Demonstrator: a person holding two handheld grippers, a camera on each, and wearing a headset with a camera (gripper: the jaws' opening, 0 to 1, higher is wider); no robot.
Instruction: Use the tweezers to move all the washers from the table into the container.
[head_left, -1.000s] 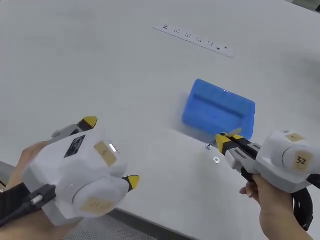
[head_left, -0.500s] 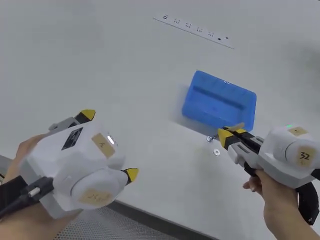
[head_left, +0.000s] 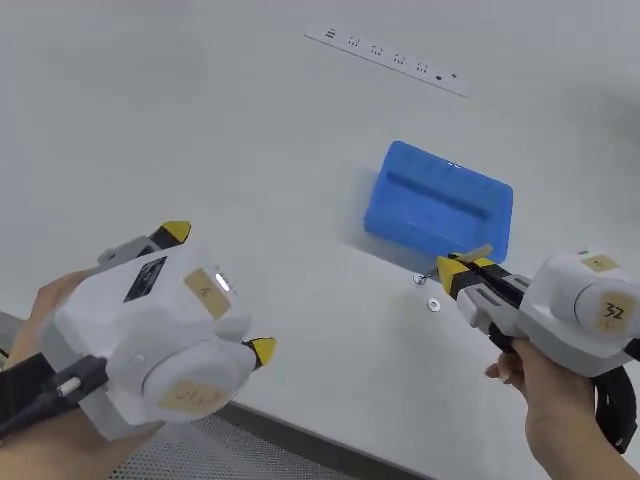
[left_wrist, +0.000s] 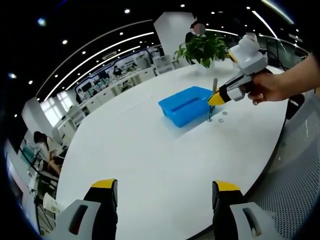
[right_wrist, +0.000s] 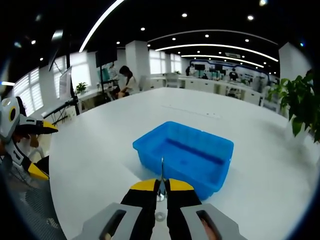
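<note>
Right hand-held gripper (right_wrist: 161, 186): clamped on tweezers (right_wrist: 161, 171), tips near a washer (head_left: 433, 304) just beside blue container (head_left: 440, 205); left hand-held gripper (left_wrist: 162, 186): jaws apart, empty, above white tabletop (head_left: 230, 150).

Head view: white power strip (head_left: 388, 63) at 12–1 o'clock, lying flat, long axis slanted down to right. Grey perforated mesh flooring (head_left: 205, 452) at 7 o'clock.

Left gripper view: potted green plant (left_wrist: 202, 47) at 1 o'clock. Seated people (left_wrist: 41, 146) at 9 o'clock, blurred. Curved ceiling light strips (left_wrist: 107, 42) at 11 o'clock.

Right gripper view: leafy plant (right_wrist: 301, 100) at 3 o'clock. Person at desk (right_wrist: 125, 77) at 11 o'clock, white pillar (right_wrist: 138, 62) just beside. Window blinds (right_wrist: 22, 85) at 9–10 o'clock.
</note>
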